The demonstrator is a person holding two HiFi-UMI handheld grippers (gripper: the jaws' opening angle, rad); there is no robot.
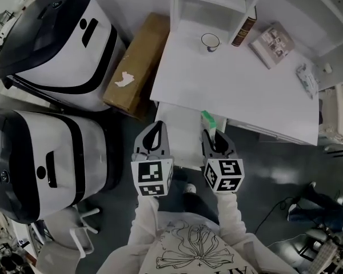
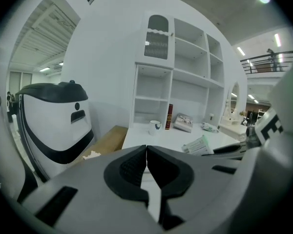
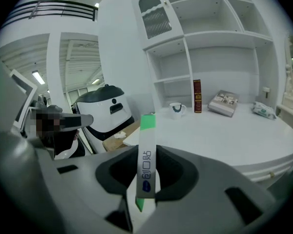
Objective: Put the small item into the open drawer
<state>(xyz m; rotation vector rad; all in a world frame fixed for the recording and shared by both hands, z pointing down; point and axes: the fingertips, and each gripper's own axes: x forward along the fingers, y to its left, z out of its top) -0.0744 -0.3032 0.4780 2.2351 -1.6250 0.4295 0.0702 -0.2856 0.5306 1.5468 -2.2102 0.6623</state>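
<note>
Pinching a flat green-and-white packet [image 3: 147, 152] by the open white drawer [image 1: 186, 131], right tongs [image 3: 146, 172] haven't dropped it; left tongs [image 2: 147, 152] pressed together.

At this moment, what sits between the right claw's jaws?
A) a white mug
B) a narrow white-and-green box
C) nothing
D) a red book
B: in the right gripper view the right claw presses from both sides on a narrow white-and-green box, which stands up out of its jaws.
</note>
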